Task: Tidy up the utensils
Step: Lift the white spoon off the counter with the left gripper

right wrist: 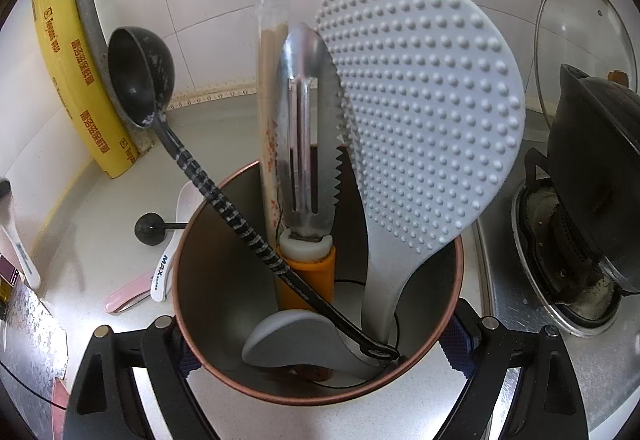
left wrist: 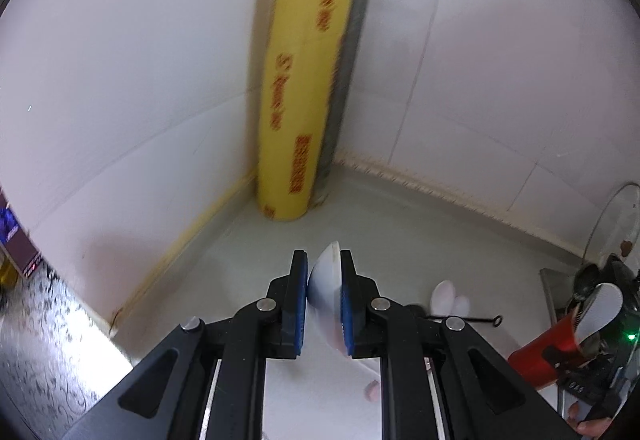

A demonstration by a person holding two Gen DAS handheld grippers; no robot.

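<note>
My left tongs point(left wrist: 324, 298) pinch a white ceramic spoon point(left wrist: 326, 280) at the frame's lower centre. My right tongs point(right wrist: 320, 356) clasp the copper-rimmed round utensil holder point(right wrist: 208, 304), centre frame, holding a dimpled grey rice paddle point(right wrist: 424, 111) and black ladle point(right wrist: 140, 79).

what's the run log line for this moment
left gripper: shut on white spoon | right gripper: shut on utensil cup | step: spoon lifted

Yellow roll point(right wrist: 76, 79) with red lettering; grey dimpled paddle point(right wrist: 424, 111); black ladle point(right wrist: 140, 77); copper-rimmed holder point(right wrist: 192, 240); white spoon point(left wrist: 324, 280); orange peeler handle point(right wrist: 308, 272).
</note>
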